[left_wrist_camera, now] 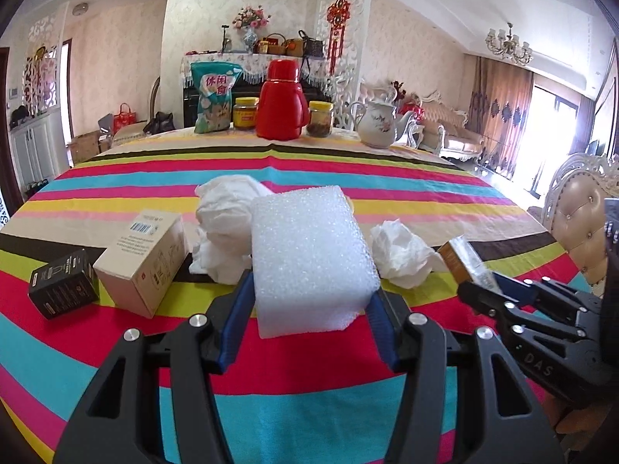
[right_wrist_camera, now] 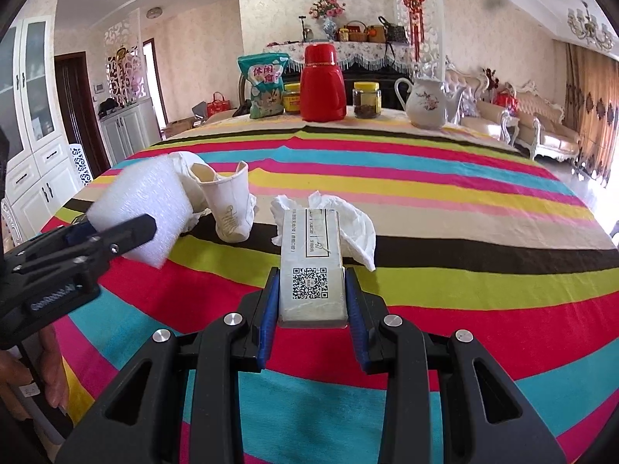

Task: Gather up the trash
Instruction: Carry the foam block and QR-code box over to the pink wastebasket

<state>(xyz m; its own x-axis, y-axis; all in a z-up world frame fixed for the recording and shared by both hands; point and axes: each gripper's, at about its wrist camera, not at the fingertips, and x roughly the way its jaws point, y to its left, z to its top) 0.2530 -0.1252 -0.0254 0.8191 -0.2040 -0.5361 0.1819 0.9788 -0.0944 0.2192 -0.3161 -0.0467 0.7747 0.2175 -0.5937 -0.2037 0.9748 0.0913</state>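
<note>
My left gripper [left_wrist_camera: 309,301] is shut on a white foam block [left_wrist_camera: 309,255] and holds it above the striped tablecloth [left_wrist_camera: 309,367]. It also shows in the right wrist view [right_wrist_camera: 143,208]. My right gripper [right_wrist_camera: 311,294] is shut on a small silver box with a QR code [right_wrist_camera: 311,270], seen edge-on in the left wrist view [left_wrist_camera: 464,259]. On the cloth lie a crumpled tissue [left_wrist_camera: 402,253], a crushed paper cup [right_wrist_camera: 228,205], a beige carton [left_wrist_camera: 143,259] and a black box [left_wrist_camera: 64,282].
At the far table edge stand a snack bag [left_wrist_camera: 214,96], a red thermos [left_wrist_camera: 280,100], two yellow-lidded jars [left_wrist_camera: 244,113] and a white teapot [left_wrist_camera: 377,123]. A padded chair [left_wrist_camera: 580,228] stands at the right.
</note>
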